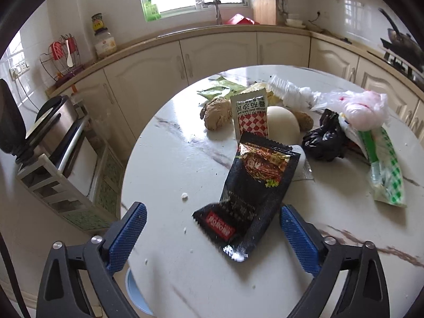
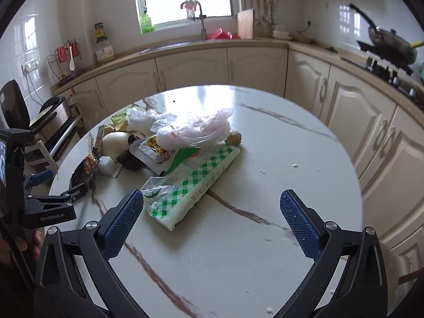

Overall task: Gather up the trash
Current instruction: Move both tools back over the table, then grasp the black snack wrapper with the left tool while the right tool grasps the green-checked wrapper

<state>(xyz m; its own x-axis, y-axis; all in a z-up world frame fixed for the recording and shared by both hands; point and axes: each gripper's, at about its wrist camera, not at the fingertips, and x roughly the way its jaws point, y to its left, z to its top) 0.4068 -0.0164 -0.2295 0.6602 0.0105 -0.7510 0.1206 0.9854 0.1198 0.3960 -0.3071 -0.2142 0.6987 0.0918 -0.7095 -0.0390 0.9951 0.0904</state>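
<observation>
the left gripper is spread wide over the near edge of the round marble table, holding nothing; the black snack wrapper lies flat between its blue pads, nearer the right pad, though whether it touches that pad is unclear. beyond the wrapper, from left to right, sit a lump of ginger, a red-checked sauce sachet standing on edge, a pale egg, a crumpled black bag and a clear plastic bag with something pink inside. the right gripper is likewise wide open and empty, with the green-checked packet lying on the table just past its left pad and the rest of the trash heaped behind it.
</observation>
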